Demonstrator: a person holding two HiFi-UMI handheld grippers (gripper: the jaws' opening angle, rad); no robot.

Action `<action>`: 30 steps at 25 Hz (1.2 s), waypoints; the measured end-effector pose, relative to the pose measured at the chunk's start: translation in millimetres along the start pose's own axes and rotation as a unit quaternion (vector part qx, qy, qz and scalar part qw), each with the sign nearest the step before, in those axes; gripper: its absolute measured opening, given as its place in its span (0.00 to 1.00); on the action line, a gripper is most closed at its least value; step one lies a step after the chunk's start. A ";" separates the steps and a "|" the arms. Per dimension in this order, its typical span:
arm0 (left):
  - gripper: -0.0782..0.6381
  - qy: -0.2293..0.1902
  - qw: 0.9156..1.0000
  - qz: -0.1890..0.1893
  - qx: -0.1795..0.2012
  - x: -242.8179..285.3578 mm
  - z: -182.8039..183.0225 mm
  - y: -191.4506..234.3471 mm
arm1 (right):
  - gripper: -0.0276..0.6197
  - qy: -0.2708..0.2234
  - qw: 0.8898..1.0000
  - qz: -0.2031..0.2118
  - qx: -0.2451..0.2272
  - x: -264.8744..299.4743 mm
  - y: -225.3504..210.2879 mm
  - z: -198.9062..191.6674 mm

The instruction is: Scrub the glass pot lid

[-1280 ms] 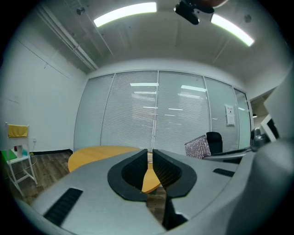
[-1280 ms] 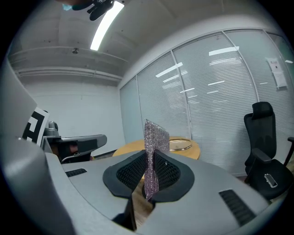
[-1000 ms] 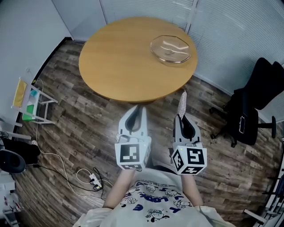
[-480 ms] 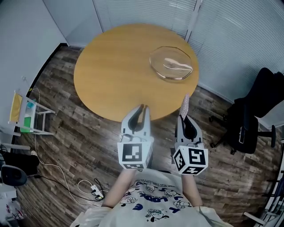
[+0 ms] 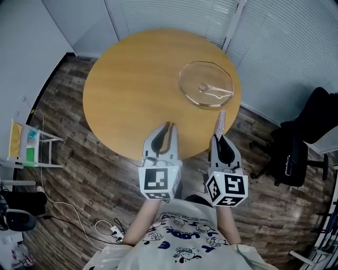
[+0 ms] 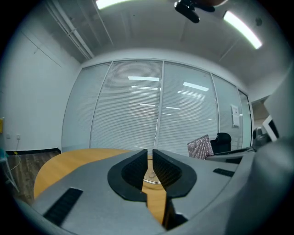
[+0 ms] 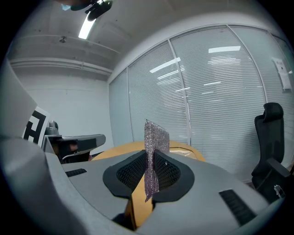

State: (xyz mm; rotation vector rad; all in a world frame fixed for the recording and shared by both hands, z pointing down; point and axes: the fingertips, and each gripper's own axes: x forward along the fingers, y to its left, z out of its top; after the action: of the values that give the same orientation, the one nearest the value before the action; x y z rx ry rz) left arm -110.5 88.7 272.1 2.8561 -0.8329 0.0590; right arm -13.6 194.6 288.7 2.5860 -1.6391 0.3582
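Now | left tool [image 5: 169, 125] closed, empty | right tool [image 5: 219, 137] clamps scrubber [image 5: 221, 121] | lid [image 5: 206, 84] well ahead of both

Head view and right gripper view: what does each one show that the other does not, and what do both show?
Head view only: the lid seen clearly, lying on the table; the wood floor; a white rack; the person's shirt.
Right gripper view only: the right gripper from close up, its jaws pressed on the cloth; a ceiling lamp.
Both: the table, the cloth, the left gripper, the black chair and the blinds.
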 end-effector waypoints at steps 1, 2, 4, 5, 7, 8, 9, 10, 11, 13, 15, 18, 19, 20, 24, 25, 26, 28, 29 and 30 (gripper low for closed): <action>0.17 0.001 1.000 -0.001 -0.002 5.0 -1.2 3.0 | 0.13 0.001 1.000 -0.001 -0.002 5.4 0.0 0.3; 0.17 0.003 1.000 -0.002 -0.004 9.6 -2.2 5.1 | 0.13 0.003 1.000 -0.001 -0.004 10.4 -0.2 0.8; 0.17 0.003 1.000 -0.004 -0.006 18.8 -1.5 6.7 | 0.13 0.004 1.000 -0.002 -0.008 18.9 -1.5 2.6; 0.17 0.004 1.000 -0.006 -0.007 22.9 -1.4 6.9 | 0.13 0.004 1.000 -0.003 -0.009 22.6 -2.5 3.9; 0.17 0.007 1.000 -0.008 -0.009 29.6 -3.7 7.3 | 0.13 0.005 1.000 -0.005 -0.009 28.7 -5.3 5.1; 0.17 0.010 1.000 -0.008 -0.009 32.4 -6.0 7.7 | 0.13 0.007 1.000 -0.007 -0.009 31.3 -7.1 4.9; 0.17 0.012 1.000 -0.009 -0.009 35.4 -7.6 8.2 | 0.13 0.008 1.000 -0.008 -0.008 33.8 -9.0 4.4; 0.17 0.013 1.000 -0.009 -0.008 38.5 -8.1 8.6 | 0.13 0.010 1.000 -0.010 -0.008 36.3 -10.7 3.7; 0.17 0.014 1.000 -0.010 -0.008 41.7 -8.1 9.2 | 0.13 0.012 1.000 -0.011 -0.007 38.7 -12.1 3.1; 0.17 0.018 1.000 -0.009 -0.009 47.4 -8.7 12.0 | 0.13 0.016 1.000 -0.011 -0.008 43.7 -13.7 2.5; 0.17 0.022 1.000 -0.004 -0.011 52.9 -10.7 15.2 | 0.13 0.020 1.000 -0.010 -0.008 49.0 -15.9 2.1; 0.17 0.027 0.999 0.004 -0.015 63.5 -13.9 16.8 | 0.13 0.027 1.000 -0.006 -0.008 59.2 -23.9 0.8; 0.17 0.027 0.999 0.007 -0.016 67.7 -14.0 17.1 | 0.13 0.028 1.000 -0.004 -0.008 63.9 -26.9 0.7; 0.17 0.026 0.999 0.010 -0.016 71.8 -13.5 17.7 | 0.13 0.029 1.000 -0.002 -0.008 69.0 -29.6 1.0; 0.17 0.028 0.999 0.024 -0.025 89.2 -14.9 23.4 | 0.13 0.033 0.999 0.015 -0.012 91.6 -37.8 5.4; 0.17 0.029 0.999 0.029 -0.028 94.2 -15.2 24.9 | 0.13 0.034 0.999 0.019 -0.013 97.0 -39.9 6.5; 0.17 0.030 0.999 0.033 -0.030 99.1 -15.6 26.1 | 0.13 0.036 0.999 0.022 -0.014 102.3 -42.3 7.3; 0.17 0.030 0.998 0.042 -0.031 109.8 -15.6 27.7 | 0.13 0.039 0.999 0.028 -0.017 113.7 -48.1 8.8; 0.17 0.030 0.998 0.045 -0.032 115.5 -15.7 28.5 | 0.13 0.041 0.999 0.031 -0.018 119.7 -51.1 9.0; 0.17 0.030 0.998 0.049 -0.033 121.1 -16.4 29.1 | 0.13 0.044 0.998 0.034 -0.020 125.6 -54.3 8.7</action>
State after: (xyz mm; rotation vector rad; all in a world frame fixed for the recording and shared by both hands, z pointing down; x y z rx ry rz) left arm -23.8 3.0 302.7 2.7372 -0.9435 0.1267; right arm 87.9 105.5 312.6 2.4536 -1.6907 0.4317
